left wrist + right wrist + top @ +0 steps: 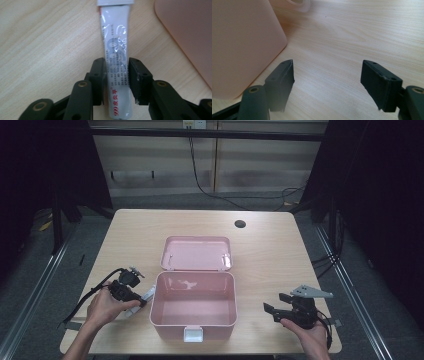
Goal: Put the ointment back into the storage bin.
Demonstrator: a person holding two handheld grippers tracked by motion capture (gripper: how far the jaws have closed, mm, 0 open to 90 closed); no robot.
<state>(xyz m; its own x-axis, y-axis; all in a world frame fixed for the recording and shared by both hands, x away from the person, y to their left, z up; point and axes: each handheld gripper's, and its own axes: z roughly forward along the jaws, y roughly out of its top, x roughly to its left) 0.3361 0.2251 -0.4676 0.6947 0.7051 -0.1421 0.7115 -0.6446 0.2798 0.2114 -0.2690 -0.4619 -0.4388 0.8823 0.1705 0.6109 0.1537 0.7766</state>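
My left gripper (117, 72) is clamped on the white tube (117, 50), one pad on each flat side, near the tube's lower half. The tube lies on the table (270, 245) just beside the pink box (194, 304), at about nine o'clock from it. My right gripper (281, 306) stands wide with nothing between its pads, resting at three o'clock from the box, near it but apart.

To do this pick well, I think I should lift straight up before swinging toward three o'clock, so the tube's far end clears the box wall rather than catching on the rim. The tube is soft, so a firm but not crushing squeeze seems right, and holding it nearer the middle would stop it drooping.

The box is open, its lid (196, 253) folded back at twelve o'clock. Its inside looks bare.
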